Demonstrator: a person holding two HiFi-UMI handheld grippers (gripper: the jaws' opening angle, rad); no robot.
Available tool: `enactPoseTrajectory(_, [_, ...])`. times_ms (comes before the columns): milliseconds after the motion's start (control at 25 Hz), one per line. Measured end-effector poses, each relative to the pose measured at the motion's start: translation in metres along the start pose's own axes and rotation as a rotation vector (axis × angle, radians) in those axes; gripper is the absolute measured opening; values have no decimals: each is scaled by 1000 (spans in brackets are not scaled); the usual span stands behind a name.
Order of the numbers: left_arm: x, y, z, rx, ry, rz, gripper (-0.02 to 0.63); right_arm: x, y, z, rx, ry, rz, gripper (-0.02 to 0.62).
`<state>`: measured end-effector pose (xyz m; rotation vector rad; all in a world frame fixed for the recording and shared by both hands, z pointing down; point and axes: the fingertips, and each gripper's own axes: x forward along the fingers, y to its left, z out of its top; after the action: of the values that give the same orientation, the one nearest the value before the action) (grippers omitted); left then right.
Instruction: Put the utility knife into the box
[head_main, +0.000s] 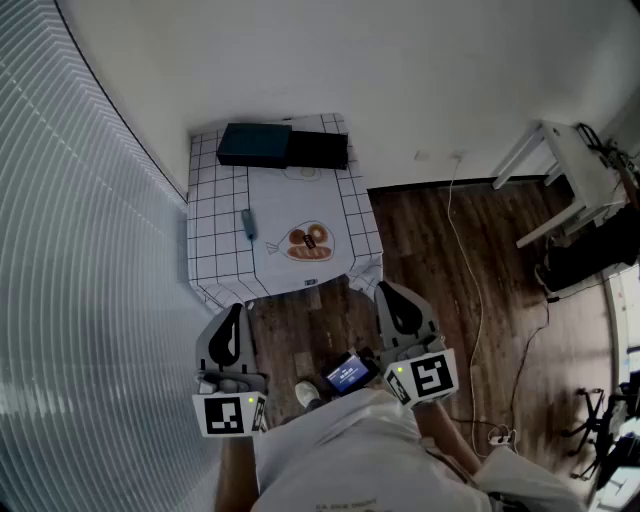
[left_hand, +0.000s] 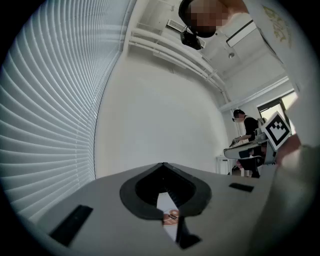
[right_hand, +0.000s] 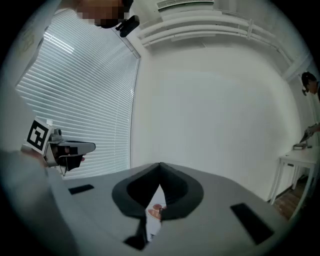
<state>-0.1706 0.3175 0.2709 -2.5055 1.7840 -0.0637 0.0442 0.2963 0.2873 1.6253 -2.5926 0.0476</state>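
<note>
Both claws shut and empty, knife well ahead on the worktop.
The left claw (head_main: 235, 312) and right claw (head_main: 393, 300) are level, jaws together on nothing, short of the worktop (head_main: 208, 262). The knife (head_main: 247, 224) lies well beyond them, nearer the left claw's side. The box (head_main: 255, 144) sits further off, apart from the knife. Only the head view shows both; the gripper views show blinds (left_hand: 50, 100) and wall (left_hand: 160, 115). The box's inside is hidden.
</note>
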Motion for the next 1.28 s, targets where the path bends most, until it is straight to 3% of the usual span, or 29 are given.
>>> enactPoseTrajectory(680, [27, -17, 2, 14, 3, -13, 8, 5, -28, 0, 34, -37, -7, 6])
enactPoseTrajectory(1280, [72, -56, 3, 31, 22, 37, 8, 19, -91, -11, 35, -25, 42, 6])
